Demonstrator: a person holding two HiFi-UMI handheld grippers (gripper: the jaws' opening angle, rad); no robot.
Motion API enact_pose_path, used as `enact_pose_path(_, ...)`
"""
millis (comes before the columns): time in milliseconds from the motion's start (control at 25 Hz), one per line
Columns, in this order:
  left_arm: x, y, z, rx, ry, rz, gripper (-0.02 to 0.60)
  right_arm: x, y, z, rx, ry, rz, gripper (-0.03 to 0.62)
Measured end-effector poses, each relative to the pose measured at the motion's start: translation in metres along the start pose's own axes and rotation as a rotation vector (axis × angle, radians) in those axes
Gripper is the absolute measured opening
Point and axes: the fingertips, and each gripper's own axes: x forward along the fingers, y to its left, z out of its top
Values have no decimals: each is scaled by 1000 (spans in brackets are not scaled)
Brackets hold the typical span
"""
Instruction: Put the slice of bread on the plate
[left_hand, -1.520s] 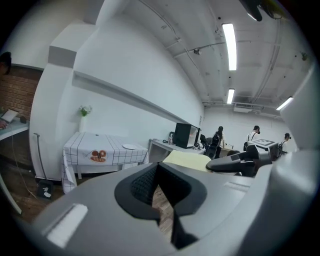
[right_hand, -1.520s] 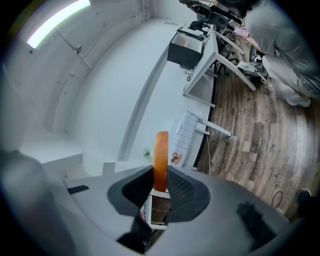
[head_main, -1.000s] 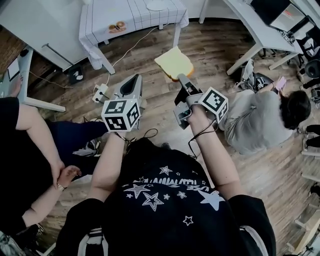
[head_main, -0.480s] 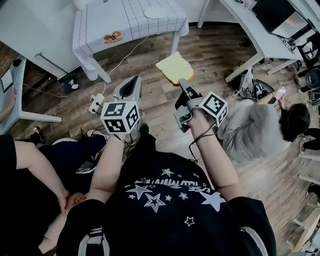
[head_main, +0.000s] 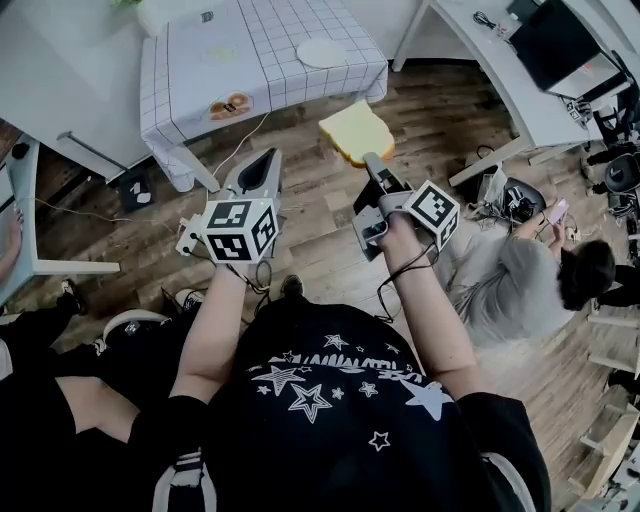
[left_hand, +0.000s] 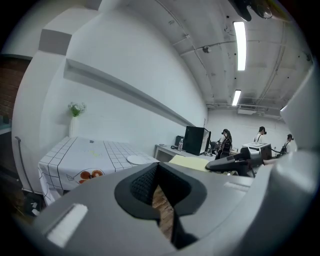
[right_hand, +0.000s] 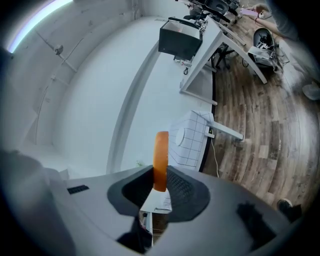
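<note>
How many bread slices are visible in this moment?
1. The bread slice is clamped in the right tool, over the wooden floor near the checked table. None lies on the plate; others may be hidden.

A table (head_main: 250, 45) in white checked cloth — one white plate (head_main: 322, 52) on it; wood floor (head_main: 312, 215) beneath.

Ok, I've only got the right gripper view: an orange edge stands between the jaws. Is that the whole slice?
Observer: Yes. The head view shows the slice of bread whole, pale face upward, pinched at its near edge by the right gripper.
Operator: Is the plate free? It's tiny here.
Observer: The plate is bare, on the checked table ahead of the slice.
Operator: And the left gripper?
Observer: The left gripper is beside the right one, jaws together, holding nothing.
</note>
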Motion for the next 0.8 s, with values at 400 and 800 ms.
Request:
enact_pose_path(400, 43, 77, 16, 15, 9, 4, 9, 82, 4, -4, 13, -14, -24, 86)
enact_pose_path(800, 100, 102, 3, -22, 61, 16, 9, 151, -25, 33, 2, 9, -63, 86)
